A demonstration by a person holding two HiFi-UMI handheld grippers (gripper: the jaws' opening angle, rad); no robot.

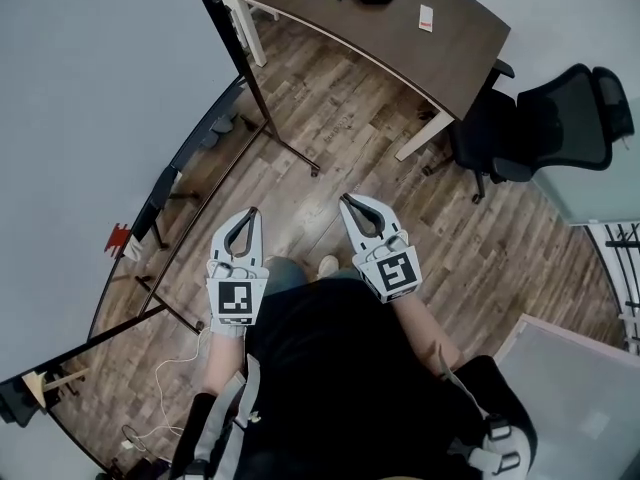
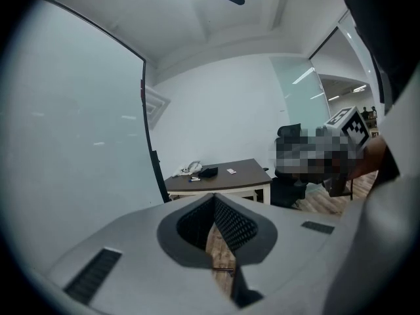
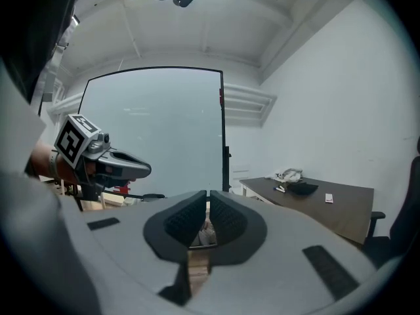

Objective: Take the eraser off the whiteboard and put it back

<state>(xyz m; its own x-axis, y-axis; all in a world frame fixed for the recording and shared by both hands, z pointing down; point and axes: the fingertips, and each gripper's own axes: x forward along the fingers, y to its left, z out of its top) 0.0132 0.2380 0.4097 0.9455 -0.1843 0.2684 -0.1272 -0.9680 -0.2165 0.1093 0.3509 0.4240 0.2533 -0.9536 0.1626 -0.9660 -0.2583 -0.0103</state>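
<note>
Wood-plank floor (image 1: pixel 330 118); left gripper (image 1: pixel 254 212), right gripper (image 1: pixel 346 201): ribbed pads (image 2: pixel 235 225) together, empty.

Head view: above the person, facing steeply down on the left gripper (image 1: pixel 253 213), the right gripper (image 1: pixel 345 201) and the floor (image 1: pixel 330 118); whiteboard (image 1: pixel 90 98) at left, desk (image 1: pixel 400 38) far at the top.
Left gripper view: low and close behind its own jaws, facing almost level toward the distant desk, whiteboard filling the left.
Right gripper view: likewise close behind its jaws, facing the whiteboard, desk at right.
Shared: all three take in whiteboard and desk; each gripper view catches the other gripper at its edge.
</note>
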